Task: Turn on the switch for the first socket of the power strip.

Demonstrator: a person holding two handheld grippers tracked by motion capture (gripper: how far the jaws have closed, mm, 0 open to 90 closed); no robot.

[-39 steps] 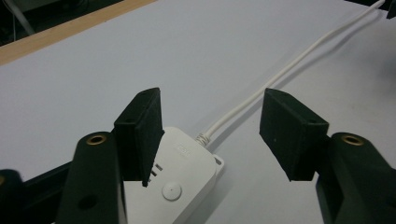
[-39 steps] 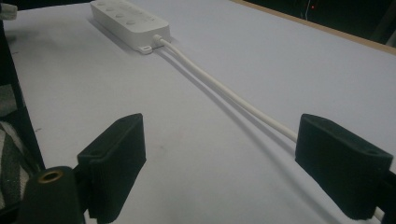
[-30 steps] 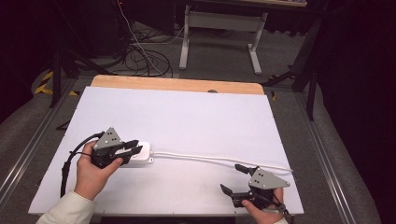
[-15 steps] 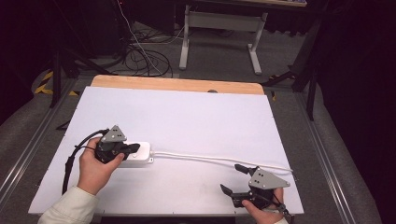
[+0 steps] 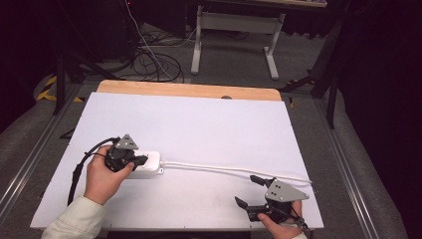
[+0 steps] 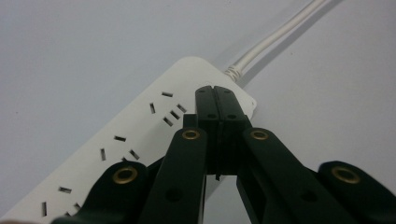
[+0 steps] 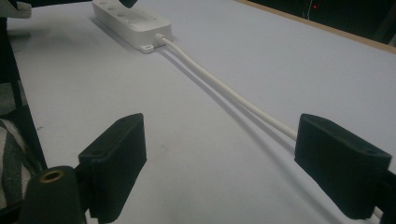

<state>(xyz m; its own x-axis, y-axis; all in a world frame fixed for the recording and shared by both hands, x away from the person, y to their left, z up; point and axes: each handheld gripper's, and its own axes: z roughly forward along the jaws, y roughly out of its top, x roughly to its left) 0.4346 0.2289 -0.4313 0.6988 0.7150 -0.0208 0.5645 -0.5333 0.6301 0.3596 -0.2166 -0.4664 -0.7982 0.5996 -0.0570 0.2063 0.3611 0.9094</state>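
A white power strip lies on the left part of the white tabletop. Its white cable runs right across the table. My left gripper is shut and empty, and it sits over the strip's cable end. In the left gripper view the closed tips hover over the power strip, close to where the cable leaves it. My right gripper stands wide open near the front right edge. In the right gripper view the cable runs from the strip toward the right jaw, with nothing between the fingers.
A wooden strip marks the table's far edge. Beyond it stand desk legs and loose black cables on the floor. A black cable trails from my left gripper. Metal rails flank the table.
My left hand has shifted a little over the power strip, and its jaws look more closed than a second ago. The right gripper has stayed put.
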